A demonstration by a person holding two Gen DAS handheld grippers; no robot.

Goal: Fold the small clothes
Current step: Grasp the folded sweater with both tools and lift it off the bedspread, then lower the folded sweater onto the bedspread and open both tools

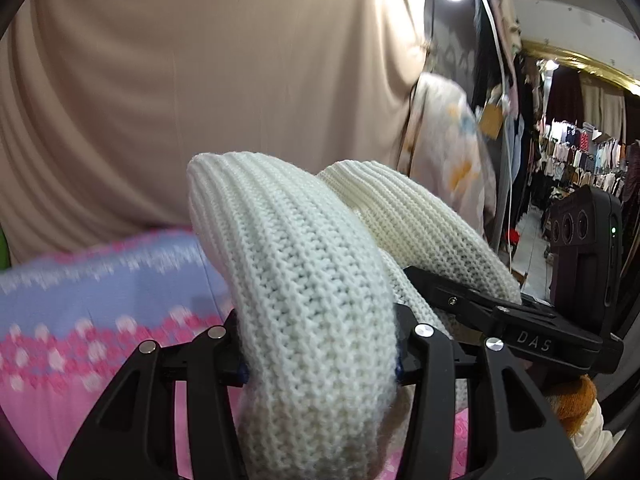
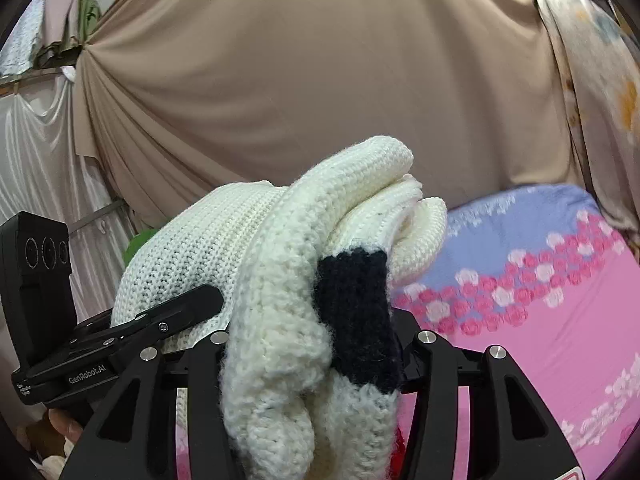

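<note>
Beige drapery (image 2: 300, 80) backs a bed covered with a pink floral sheet (image 2: 540, 320). Left gripper (image 1: 320, 372): jaws clamped on a thick roll of the white knit garment (image 1: 304, 272). Right gripper (image 2: 312, 356): jaws clamped on the same garment at its black patch (image 2: 356, 312). The garment is raised above the sheet, bunched in several layers. Judgement: folding is partly done; laying down and squaring remain.

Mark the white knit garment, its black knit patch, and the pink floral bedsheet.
white knit garment (image 1: 304, 280), left wrist view, ribbed fold between the fingers
black knit patch (image 2: 356, 312), right wrist view, patch centre
pink floral bedsheet (image 2: 540, 320), right wrist view, bare pink area
</note>
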